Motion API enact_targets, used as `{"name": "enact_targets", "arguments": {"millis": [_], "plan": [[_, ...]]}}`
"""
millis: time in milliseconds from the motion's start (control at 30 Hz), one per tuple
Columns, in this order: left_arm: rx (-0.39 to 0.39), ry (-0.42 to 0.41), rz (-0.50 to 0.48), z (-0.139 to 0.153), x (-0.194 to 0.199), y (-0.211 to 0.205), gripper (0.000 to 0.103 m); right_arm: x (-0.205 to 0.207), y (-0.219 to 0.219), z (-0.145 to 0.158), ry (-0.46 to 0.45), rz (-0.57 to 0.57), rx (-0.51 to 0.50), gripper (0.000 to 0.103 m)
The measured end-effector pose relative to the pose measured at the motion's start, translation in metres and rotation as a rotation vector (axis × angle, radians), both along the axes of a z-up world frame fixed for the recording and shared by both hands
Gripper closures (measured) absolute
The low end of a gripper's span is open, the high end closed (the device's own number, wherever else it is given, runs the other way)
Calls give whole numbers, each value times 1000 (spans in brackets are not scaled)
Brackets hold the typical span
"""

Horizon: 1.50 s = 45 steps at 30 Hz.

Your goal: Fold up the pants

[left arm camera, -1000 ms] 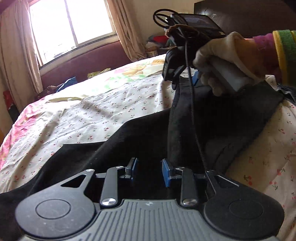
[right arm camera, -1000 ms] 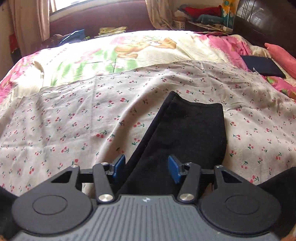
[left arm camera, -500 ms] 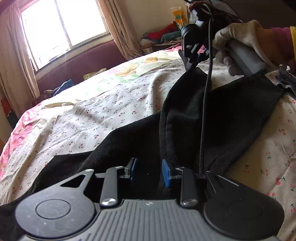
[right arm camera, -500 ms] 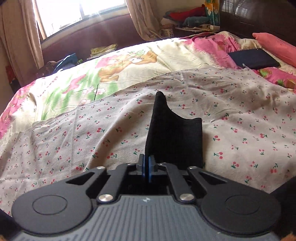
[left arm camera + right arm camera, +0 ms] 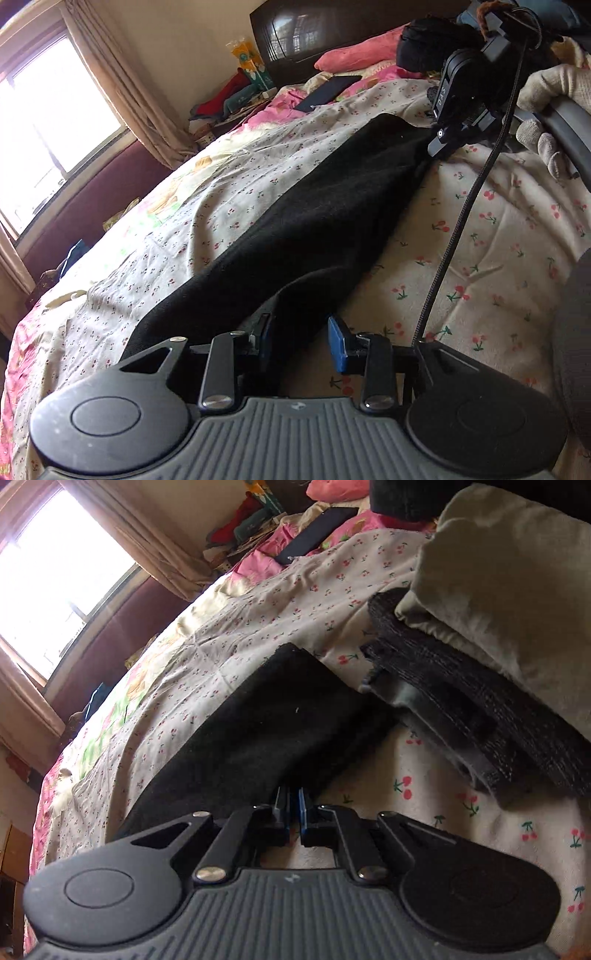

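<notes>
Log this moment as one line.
task: fold pants | left hand-held gripper: opening, black pants between jaws | right hand-held gripper: opening, pants edge between jaws | bedsheet

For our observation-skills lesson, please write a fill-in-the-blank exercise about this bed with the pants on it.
The pants on the bed are ___.
The sheet under them is printed with small red ___.
The pillow by the headboard is ___.
Missing words: black; cherries; pink.

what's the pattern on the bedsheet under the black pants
Cream with small red cherries on green stems. The bedsheet shows best in the left wrist view, beside the pants.
</notes>
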<state>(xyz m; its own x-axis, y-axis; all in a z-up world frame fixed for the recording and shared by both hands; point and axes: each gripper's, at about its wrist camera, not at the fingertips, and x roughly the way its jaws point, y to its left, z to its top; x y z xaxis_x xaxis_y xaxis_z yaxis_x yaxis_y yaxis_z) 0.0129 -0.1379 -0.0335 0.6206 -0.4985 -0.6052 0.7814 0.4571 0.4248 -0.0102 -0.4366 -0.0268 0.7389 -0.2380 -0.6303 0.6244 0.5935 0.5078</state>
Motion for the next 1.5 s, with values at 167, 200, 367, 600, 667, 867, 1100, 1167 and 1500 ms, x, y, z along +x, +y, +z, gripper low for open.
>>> {"name": "enact_targets", "arguments": {"millis": [167, 200, 367, 600, 667, 867, 1100, 1167, 1500], "plan": [[5, 26, -13, 0, -7, -6, 51, 1, -17, -6, -63, -39, 12, 85], [-1, 33, -10, 1, -5, -8, 51, 2, -20, -7, -77, -46, 28, 83], [-33, 5, 3, 10, -5, -10, 51, -1, -34, -14, -181, -90, 129, 78], [-100, 35, 51, 12, 8, -11, 51, -21, -27, 1, -190, -136, 49, 78], [-106, 51, 72, 8, 14, -17, 52, -20, -28, 3, -196, -129, 57, 78], [-132, 61, 82, 7, 21, -27, 52, 4, -45, -24, -158, -136, 157, 78], [-128, 70, 94, 2, 31, -30, 52, 11, -58, -35, -200, -150, 200, 84], [-129, 72, 98, 2, 32, -31, 52, 8, -61, -34, -200, -158, 203, 99], [-89, 113, 73, -11, 31, -36, 51, -12, -55, -12, -219, -121, 123, 100]]}}
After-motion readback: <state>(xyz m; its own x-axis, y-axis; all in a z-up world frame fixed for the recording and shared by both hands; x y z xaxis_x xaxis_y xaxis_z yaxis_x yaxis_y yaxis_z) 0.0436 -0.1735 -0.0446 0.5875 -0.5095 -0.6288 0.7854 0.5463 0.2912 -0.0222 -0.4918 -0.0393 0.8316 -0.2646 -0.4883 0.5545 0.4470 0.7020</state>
